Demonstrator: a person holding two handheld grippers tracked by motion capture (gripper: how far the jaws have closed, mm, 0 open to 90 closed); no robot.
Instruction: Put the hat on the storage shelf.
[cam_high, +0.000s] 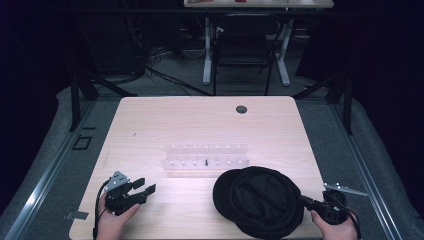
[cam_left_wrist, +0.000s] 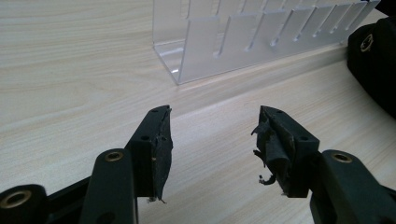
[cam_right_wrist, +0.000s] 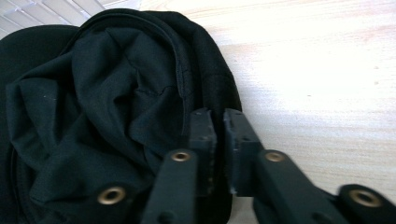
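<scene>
A black fabric hat (cam_high: 257, 200) lies crumpled on the near right of the wooden table (cam_high: 200, 120). My right gripper (cam_high: 303, 200) is at the hat's right edge. In the right gripper view its jaws (cam_right_wrist: 218, 114) stand almost together on the rim of the hat (cam_right_wrist: 116, 93). My left gripper (cam_high: 146, 185) rests near the front left, open, with nothing between its worn pads (cam_left_wrist: 215, 116). A clear plastic slotted rack (cam_high: 206, 156) stands mid-table; in the left gripper view the rack (cam_left_wrist: 243, 42) is ahead and the hat (cam_left_wrist: 373, 60) is at the far right.
A small dark item (cam_high: 206, 161) sits in the rack's front row. A round cable hole (cam_high: 241, 109) is near the table's far edge. A black chair (cam_high: 245, 45) and another desk stand beyond the table. Bare wood lies between my left gripper and the rack.
</scene>
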